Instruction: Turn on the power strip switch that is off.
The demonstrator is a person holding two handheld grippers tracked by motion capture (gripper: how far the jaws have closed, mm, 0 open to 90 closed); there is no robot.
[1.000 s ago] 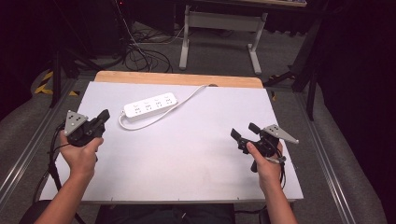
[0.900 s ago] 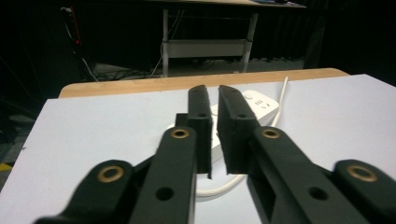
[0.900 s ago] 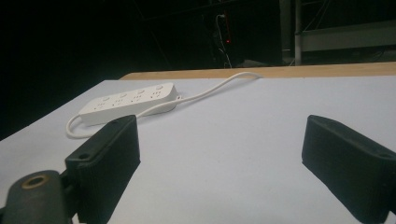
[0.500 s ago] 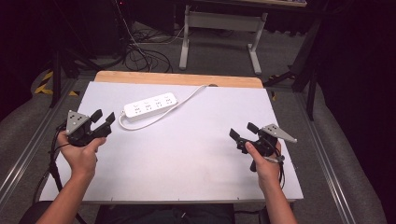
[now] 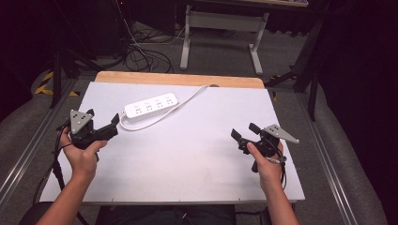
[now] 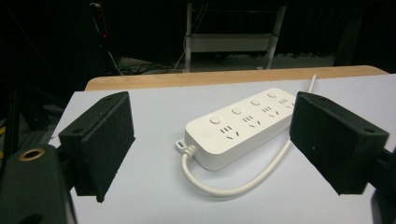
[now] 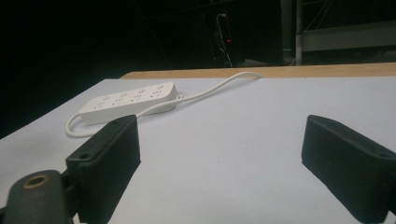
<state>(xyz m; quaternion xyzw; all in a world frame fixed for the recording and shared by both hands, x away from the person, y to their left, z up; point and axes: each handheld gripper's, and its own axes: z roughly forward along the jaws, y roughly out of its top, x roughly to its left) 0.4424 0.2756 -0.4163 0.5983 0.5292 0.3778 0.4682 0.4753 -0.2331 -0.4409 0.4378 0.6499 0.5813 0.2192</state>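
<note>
A white power strip (image 5: 151, 106) with several sockets lies at the back left of the white table (image 5: 197, 164). Its white cord (image 5: 192, 95) loops from the strip's left end and runs off over the far edge. My left gripper (image 5: 103, 117) is open, just left of the strip, with nothing between its jaws. In the left gripper view the power strip (image 6: 243, 126) lies a short way ahead of the left gripper (image 6: 210, 107), in line with the gap. My right gripper (image 5: 244, 131) is open and empty over the table's right part. From the right gripper (image 7: 223, 126) the power strip (image 7: 130, 102) is far off.
A wooden strip (image 5: 178, 78) borders the table's far edge. Metal rails (image 5: 28, 150) run along both sides. Beyond the table are a stand with white legs (image 5: 220, 28) and loose cables (image 5: 141, 51) on the dark floor.
My left gripper has moved a little right, closer to the power strip's left end. The right gripper has barely shifted. The strip has stayed put.
</note>
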